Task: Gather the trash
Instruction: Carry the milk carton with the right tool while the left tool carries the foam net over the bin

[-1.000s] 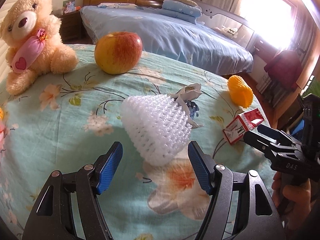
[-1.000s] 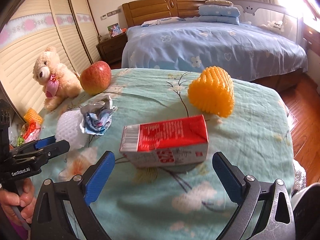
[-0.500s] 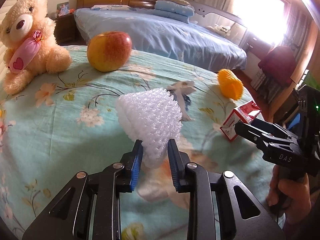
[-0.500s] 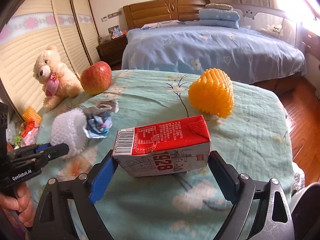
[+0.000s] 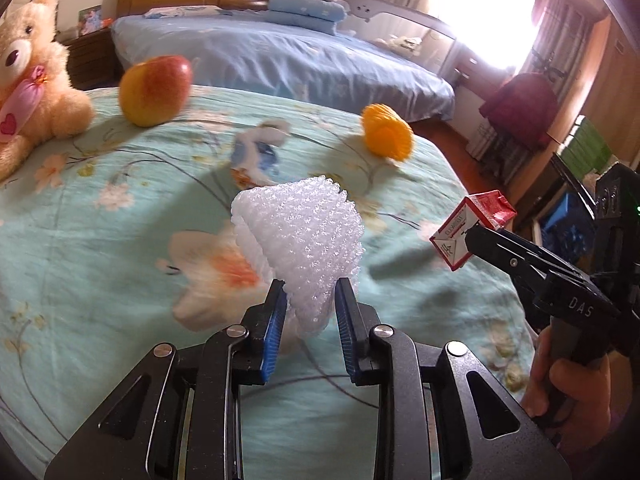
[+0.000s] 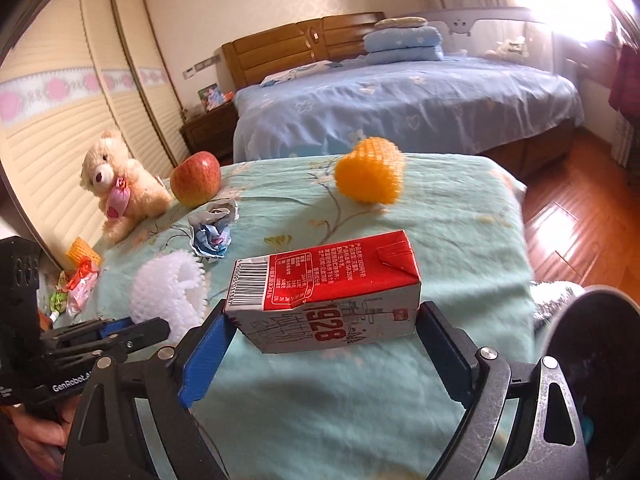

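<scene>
My left gripper (image 5: pixel 308 312) is shut on a white foam fruit net (image 5: pixel 300 236) and holds it above the floral tablecloth (image 5: pixel 100 240). My right gripper (image 6: pixel 324 344) is shut on a red and white milk carton (image 6: pixel 324 292), held by its two ends, lifted off the cloth. The carton (image 5: pixel 468 232) and right gripper also show at the right of the left wrist view. The foam net (image 6: pixel 168 296) shows at the left of the right wrist view. A crumpled paper ball (image 6: pixel 214 230) and an orange foam net (image 6: pixel 370 176) lie on the table.
An apple (image 5: pixel 156 88) and a teddy bear (image 5: pixel 28 80) sit at the table's far left. Wrappers and another orange net (image 6: pixel 80 268) lie beyond the table's left edge. A bed (image 6: pixel 400 104) stands behind. A dark round container (image 6: pixel 600 380) is at lower right.
The left gripper closed on the white foam net and lifted it. The right gripper closed on the milk carton and raised it off the table.
</scene>
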Action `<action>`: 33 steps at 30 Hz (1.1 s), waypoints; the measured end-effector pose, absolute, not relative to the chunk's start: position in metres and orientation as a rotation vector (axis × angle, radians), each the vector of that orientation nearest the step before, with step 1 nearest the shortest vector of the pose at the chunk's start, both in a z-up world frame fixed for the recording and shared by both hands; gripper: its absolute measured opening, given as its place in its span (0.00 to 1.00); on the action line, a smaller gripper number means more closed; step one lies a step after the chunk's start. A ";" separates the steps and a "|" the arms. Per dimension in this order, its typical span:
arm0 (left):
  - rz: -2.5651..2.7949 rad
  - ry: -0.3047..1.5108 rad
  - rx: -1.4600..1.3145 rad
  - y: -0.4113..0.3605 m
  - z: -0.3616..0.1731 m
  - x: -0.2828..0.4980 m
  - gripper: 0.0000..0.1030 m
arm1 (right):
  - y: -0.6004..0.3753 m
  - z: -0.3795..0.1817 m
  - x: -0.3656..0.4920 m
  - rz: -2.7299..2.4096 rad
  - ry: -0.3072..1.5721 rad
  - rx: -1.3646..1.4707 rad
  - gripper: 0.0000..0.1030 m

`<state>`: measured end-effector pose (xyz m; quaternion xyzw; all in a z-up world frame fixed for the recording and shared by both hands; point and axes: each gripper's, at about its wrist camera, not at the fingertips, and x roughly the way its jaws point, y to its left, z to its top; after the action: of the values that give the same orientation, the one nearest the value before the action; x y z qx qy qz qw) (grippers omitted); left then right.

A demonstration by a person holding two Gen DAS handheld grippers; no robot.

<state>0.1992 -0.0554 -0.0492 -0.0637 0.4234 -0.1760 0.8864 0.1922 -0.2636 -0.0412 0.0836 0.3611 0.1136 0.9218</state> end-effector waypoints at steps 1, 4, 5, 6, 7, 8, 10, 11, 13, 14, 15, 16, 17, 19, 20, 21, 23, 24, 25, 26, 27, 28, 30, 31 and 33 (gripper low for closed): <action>-0.376 0.882 -0.132 -0.060 -0.049 0.197 0.23 | -0.266 -0.041 0.190 0.227 0.741 0.176 0.89; -0.408 0.887 -0.128 -0.073 -0.049 0.192 0.23 | -0.277 -0.042 0.177 0.199 0.737 0.194 0.89; -0.418 0.888 -0.124 -0.077 -0.048 0.190 0.23 | -0.282 -0.043 0.172 0.187 0.738 0.200 0.89; -0.426 0.888 -0.119 -0.082 -0.048 0.188 0.23 | -0.286 -0.044 0.168 0.178 0.738 0.205 0.89; -0.434 0.889 -0.116 -0.086 -0.047 0.187 0.23 | -0.292 -0.044 0.163 0.166 0.737 0.213 0.89; -0.445 0.889 -0.112 -0.091 -0.046 0.185 0.23 | -0.296 -0.045 0.159 0.155 0.737 0.218 0.89; -0.465 0.888 -0.100 -0.102 -0.044 0.181 0.23 | -0.303 -0.045 0.152 0.141 0.735 0.228 0.89; -0.473 0.887 -0.096 -0.106 -0.044 0.180 0.23 | -0.308 -0.045 0.148 0.132 0.734 0.233 0.89; -0.491 0.887 -0.083 -0.117 -0.042 0.177 0.23 | -0.316 -0.046 0.142 0.116 0.732 0.240 0.89; -0.501 0.887 -0.076 -0.122 -0.042 0.175 0.23 | -0.320 -0.046 0.138 0.109 0.730 0.245 0.89; -0.507 0.887 -0.071 -0.127 -0.041 0.173 0.23 | -0.325 -0.046 0.135 0.102 0.729 0.253 0.89; -0.515 0.887 -0.066 -0.132 -0.041 0.172 0.23 | -0.329 -0.046 0.132 0.094 0.730 0.260 0.89; -0.524 0.887 -0.061 -0.138 -0.040 0.170 0.23 | -0.334 -0.046 0.128 0.080 0.732 0.267 0.89; -0.539 0.887 -0.051 -0.147 -0.039 0.167 0.23 | -0.341 -0.047 0.122 0.064 0.729 0.275 0.89; -0.551 0.886 -0.043 -0.154 -0.039 0.165 0.23 | -0.346 -0.047 0.119 0.055 0.725 0.281 0.89; -0.557 0.885 -0.039 -0.157 -0.038 0.164 0.23 | -0.349 -0.047 0.116 0.050 0.724 0.283 0.89; -0.574 0.883 -0.028 -0.167 -0.037 0.161 0.23 | -0.356 -0.047 0.111 0.035 0.721 0.288 0.89; -0.581 0.882 -0.024 -0.171 -0.036 0.160 0.23 | -0.361 -0.047 0.108 0.025 0.721 0.292 0.89; -0.588 0.883 -0.020 -0.175 -0.036 0.159 0.23 | -0.364 -0.047 0.107 0.019 0.720 0.295 0.89; -0.597 0.884 -0.015 -0.181 -0.036 0.158 0.23 | -0.368 -0.047 0.104 0.009 0.718 0.301 0.89; -0.604 0.885 -0.010 -0.185 -0.036 0.157 0.23 | -0.372 -0.047 0.102 0.003 0.715 0.307 0.89; -0.610 0.886 -0.005 -0.189 -0.036 0.156 0.23 | -0.377 -0.047 0.100 -0.003 0.713 0.313 0.89; -0.621 0.887 0.003 -0.195 -0.036 0.154 0.23 | -0.385 -0.048 0.095 -0.021 0.709 0.321 0.89; -0.626 0.888 0.007 -0.198 -0.036 0.154 0.23 | -0.387 -0.048 0.094 -0.025 0.708 0.323 0.89; -0.639 0.889 0.014 -0.206 -0.036 0.152 0.23 | -0.394 -0.048 0.091 -0.040 0.708 0.328 0.89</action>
<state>0.1520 -0.2060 -0.0358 0.0069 0.4227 -0.3038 0.8538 0.0907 -0.3937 -0.0484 0.1599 0.3449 -0.0194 0.9247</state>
